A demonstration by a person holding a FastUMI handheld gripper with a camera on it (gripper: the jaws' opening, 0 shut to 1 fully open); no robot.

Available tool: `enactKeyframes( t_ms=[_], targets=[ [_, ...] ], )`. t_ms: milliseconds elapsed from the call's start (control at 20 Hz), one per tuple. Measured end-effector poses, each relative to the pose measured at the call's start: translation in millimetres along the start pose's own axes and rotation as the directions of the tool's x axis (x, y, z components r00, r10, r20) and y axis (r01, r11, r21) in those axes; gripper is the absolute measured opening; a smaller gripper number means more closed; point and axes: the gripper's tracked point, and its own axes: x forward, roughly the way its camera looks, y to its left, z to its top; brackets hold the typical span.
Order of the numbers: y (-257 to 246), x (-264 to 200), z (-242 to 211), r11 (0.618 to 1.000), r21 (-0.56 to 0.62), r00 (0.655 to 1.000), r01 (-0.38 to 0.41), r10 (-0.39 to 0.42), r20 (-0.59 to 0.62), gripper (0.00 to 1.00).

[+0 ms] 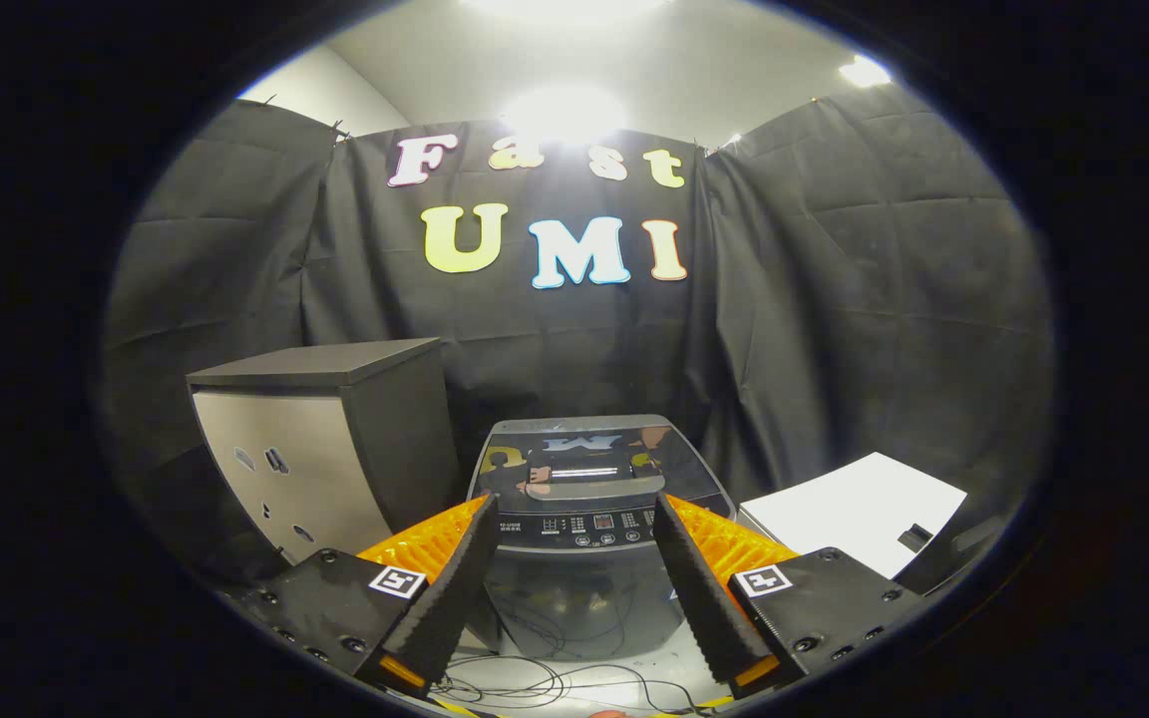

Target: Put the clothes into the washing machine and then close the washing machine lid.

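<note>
Tool [574, 519]: its two black ribbed fingers [455, 588] stand wide apart with nothing between them; the tips frame the washer's control panel.
Washing machine [579, 558]: a grey top-loader straight ahead of the fingers and beyond them, standing on the floor against the black cloth wall.
Lid [584, 454]: dark, glossy, lying flat and closed over the top; reflections on it make its surface hard to read.
Control panel [584, 524]: a dark strip with small buttons and a red display, its outer ends hidden behind the fingertips.
Washer front: the lower body is partly covered by the fingers, and its base is hard to make out.
Clothes: I cannot tell where they are; the closed lid hides the drum.
Cabinet [325, 449]: dark top, pale front with small cut-outs, just to the left of the washer; its lower part is hidden by the tool body.
White board [854, 509]: a flat white surface to the right of the washer, its near edge cut off.
Cables [535, 683]: thin black wires looped on the pale floor between the finger bases.
</note>
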Motion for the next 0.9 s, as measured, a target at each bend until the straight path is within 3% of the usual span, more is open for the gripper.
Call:
enactKeyframes(
  t_ms=[550, 900],
  targets=[
    [6, -36, -8, 0.995, 0.101, 0.998, 0.011, -0.017, 0.066, 0.97],
    [15, -45, -2, 1.000, 0.024, 0.995, -0.004, 0.002, 0.100, 0.97]
  ],
)
